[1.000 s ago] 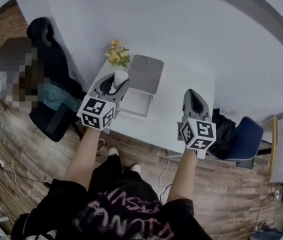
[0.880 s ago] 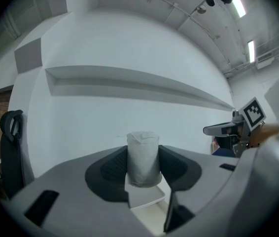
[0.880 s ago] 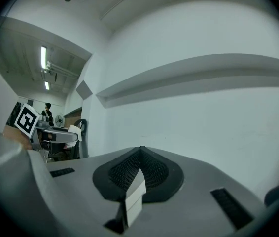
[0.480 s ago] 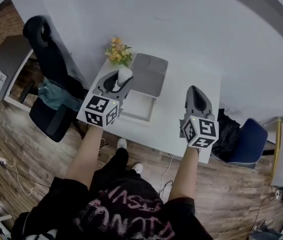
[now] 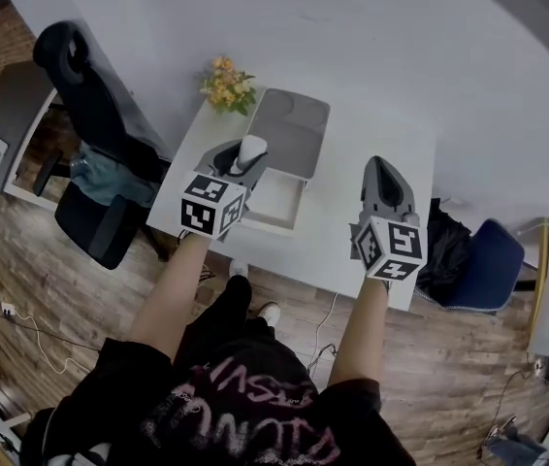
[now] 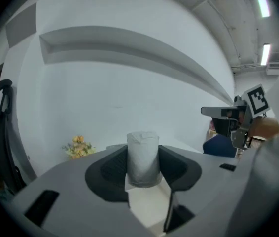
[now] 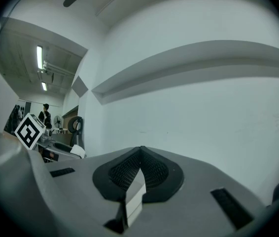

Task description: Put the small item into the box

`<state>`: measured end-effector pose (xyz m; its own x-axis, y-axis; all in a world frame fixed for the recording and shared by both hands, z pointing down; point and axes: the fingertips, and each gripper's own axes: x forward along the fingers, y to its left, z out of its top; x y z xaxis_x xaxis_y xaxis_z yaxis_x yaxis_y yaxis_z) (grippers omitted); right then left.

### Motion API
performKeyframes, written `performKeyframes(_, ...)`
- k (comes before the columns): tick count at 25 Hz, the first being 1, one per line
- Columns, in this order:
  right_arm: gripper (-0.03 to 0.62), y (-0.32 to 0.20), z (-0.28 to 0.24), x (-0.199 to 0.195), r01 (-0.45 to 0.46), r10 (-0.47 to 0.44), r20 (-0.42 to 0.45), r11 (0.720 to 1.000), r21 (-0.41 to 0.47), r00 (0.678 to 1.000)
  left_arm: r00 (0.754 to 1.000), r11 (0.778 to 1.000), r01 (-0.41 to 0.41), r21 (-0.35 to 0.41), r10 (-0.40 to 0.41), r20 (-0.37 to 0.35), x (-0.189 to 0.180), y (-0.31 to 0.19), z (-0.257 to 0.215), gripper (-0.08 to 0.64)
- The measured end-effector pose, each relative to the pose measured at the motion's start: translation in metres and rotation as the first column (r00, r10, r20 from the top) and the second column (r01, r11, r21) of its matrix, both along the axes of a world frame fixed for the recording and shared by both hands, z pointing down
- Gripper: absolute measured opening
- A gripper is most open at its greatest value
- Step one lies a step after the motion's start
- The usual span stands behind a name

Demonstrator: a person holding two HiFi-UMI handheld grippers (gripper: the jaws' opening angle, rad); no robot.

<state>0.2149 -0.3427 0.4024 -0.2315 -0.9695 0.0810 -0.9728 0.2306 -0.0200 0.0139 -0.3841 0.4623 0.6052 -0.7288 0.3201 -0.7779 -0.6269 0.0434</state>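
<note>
A small white cylindrical item (image 5: 252, 150) (image 6: 143, 157) stands upright between the jaws of my left gripper (image 5: 242, 155) (image 6: 143, 166), which is shut on it. In the head view this gripper hangs over the left edge of the open box (image 5: 276, 200), a shallow white tray whose grey lid (image 5: 294, 132) is folded back behind it. To the right of the box, my right gripper (image 5: 382, 181) (image 7: 140, 168) hovers over the white table (image 5: 338, 236), shut, with nothing between its pads.
A bunch of yellow flowers (image 5: 224, 83) (image 6: 78, 146) sits at the table's far left corner against the white wall. A black office chair (image 5: 90, 115) stands left of the table, a blue chair (image 5: 478, 265) to its right. Wood floor lies below.
My left gripper has carried the white item rightward and closer to the box's left edge. The right gripper has barely moved. The head camera has shifted a little.
</note>
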Motion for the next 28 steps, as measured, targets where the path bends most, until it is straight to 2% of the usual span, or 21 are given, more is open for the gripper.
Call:
performKeyframes(4, 0.011, -0.003, 0.006, -0.002, 0.005, -0.005, -0.001, 1.000, -0.005, 1.000, 0.999, 0.992, -0.036, -0.119, 0.041, 0.035, 0.011, 0.004, 0.036, 0.184)
performKeyframes(7, 0.011, -0.007, 0.011, -0.002, 0.007, -0.007, 0.001, 1.000, -0.012, 1.000, 0.990, 0.969, -0.051, -0.241, 0.080, 0.113, 0.018, 0.011, 0.070, 0.183)
performKeyframes(9, 0.011, -0.009, 0.013, -0.002, 0.005, -0.005, 0.006, 1.000, -0.016, 1.000, 0.975, 0.943, -0.058, -0.329, 0.124, 0.184, 0.022, 0.015, 0.095, 0.184)
performKeyframes(11, 0.011, -0.010, 0.015, -0.003, 0.006, -0.006, 0.007, 1.000, -0.020, 1.000, 0.961, 0.911, -0.058, -0.407, 0.162, 0.225, 0.025, 0.018, 0.116, 0.184)
performKeyframes(14, 0.011, -0.012, 0.017, -0.003, 0.009, -0.009, 0.005, 1.000, -0.026, 1.000, 0.943, 0.850, -0.034, -0.526, 0.201, 0.264, 0.026, 0.022, 0.142, 0.184)
performKeyframes(16, 0.011, -0.013, 0.020, -0.002, 0.008, -0.008, 0.005, 1.000, -0.030, 1.000, 0.918, 0.811, -0.008, -0.585, 0.238, 0.317, 0.025, 0.026, 0.157, 0.184)
performKeyframes(18, 0.011, -0.014, 0.023, -0.001, 0.008, -0.007, 0.004, 0.999, -0.037, 1.000, 0.889, 0.784, 0.006, -0.621, 0.280, 0.362, 0.024, 0.030, 0.169, 0.184)
performKeyframes(21, 0.011, -0.017, 0.029, 0.001, 0.004, -0.003, 0.007, 0.999, -0.049, 1.000, 0.862, 0.772, 0.011, -0.635, 0.315, 0.398, 0.026, 0.030, 0.183, 0.184)
performKeyframes(28, 0.011, -0.022, 0.044, 0.006, 0.001, -0.001, 0.006, 0.997, -0.079, 1.000, 0.833, 0.763, -0.002, -0.647, 0.359, 0.421, 0.027, 0.032, 0.205, 0.189)
